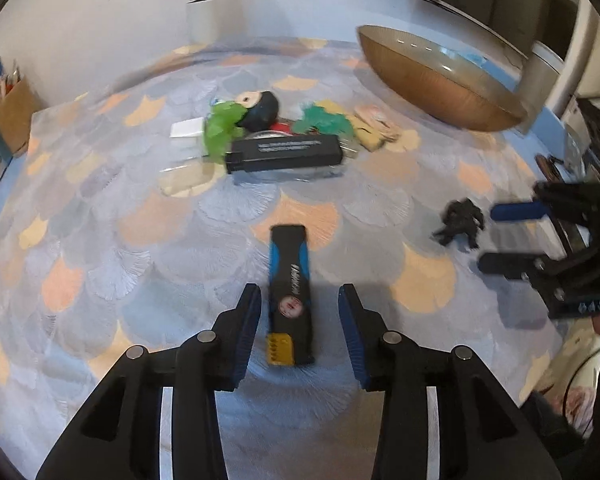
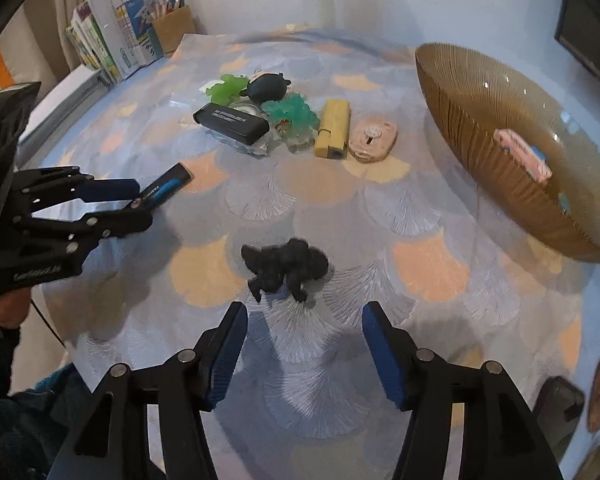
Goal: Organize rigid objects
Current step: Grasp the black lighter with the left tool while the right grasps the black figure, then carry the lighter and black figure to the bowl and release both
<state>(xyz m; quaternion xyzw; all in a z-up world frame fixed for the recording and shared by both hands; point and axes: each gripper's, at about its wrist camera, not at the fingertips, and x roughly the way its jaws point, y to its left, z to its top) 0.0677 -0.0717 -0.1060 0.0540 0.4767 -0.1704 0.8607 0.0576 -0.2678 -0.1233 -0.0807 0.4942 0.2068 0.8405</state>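
Barely begun: only a pink item [image 2: 524, 156] sits in the bowl [image 2: 480, 152]; left gripper [image 1: 296, 300] straddles the blue-black tool [image 1: 292, 280] unclenched, right gripper [image 2: 304, 316] released near the black figurine [image 2: 286, 266].

Soft, even indoor light falls on the blue tablecloth with fan-shaped peach and grey patches [image 1: 148, 216], and both fisheye views bend it into a dome with black corners. Motion blur smears the blue and black utility knife [image 1: 290, 276] and the small black figurine [image 2: 286, 266]. Small white glints dot the ribbed amber glass bowl [image 2: 500, 152]. Faint shadows pool on the cloth under both pairs of black gripper fingers.
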